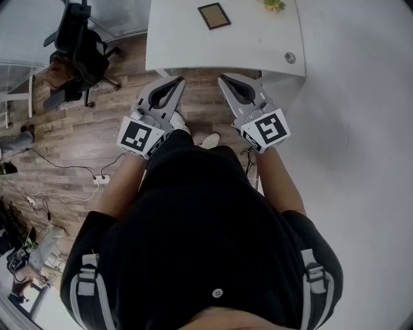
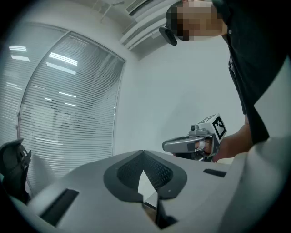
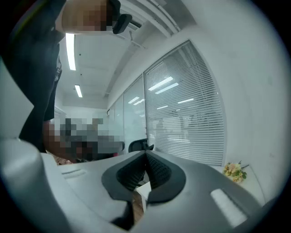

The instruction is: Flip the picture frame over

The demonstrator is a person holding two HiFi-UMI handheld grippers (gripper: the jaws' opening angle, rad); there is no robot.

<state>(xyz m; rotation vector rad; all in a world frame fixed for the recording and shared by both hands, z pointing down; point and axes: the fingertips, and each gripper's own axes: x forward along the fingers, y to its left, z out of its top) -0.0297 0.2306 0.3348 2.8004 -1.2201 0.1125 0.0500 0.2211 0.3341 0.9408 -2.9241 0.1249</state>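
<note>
The picture frame (image 1: 213, 15), a small dark-rimmed rectangle with a brown panel upward, lies flat on the white table (image 1: 181, 45) near its far side. Both grippers hover in front of my body, short of the table's near edge and well apart from the frame. My left gripper (image 1: 181, 80) (image 2: 143, 152) is shut, its tips meeting with nothing between them. My right gripper (image 1: 221, 78) (image 3: 146, 152) is likewise shut and empty. The two point toward each other's tips. In the left gripper view the right gripper (image 2: 191, 144) shows from the side, held in a hand.
A small bunch of yellow flowers (image 1: 274, 4) (image 3: 234, 170) stands at the table's far right, and a round silver fitting (image 1: 290, 58) sits near its right front corner. A black office chair (image 1: 80, 51) stands left of the table. Cables and a power strip (image 1: 100, 179) lie on the wooden floor.
</note>
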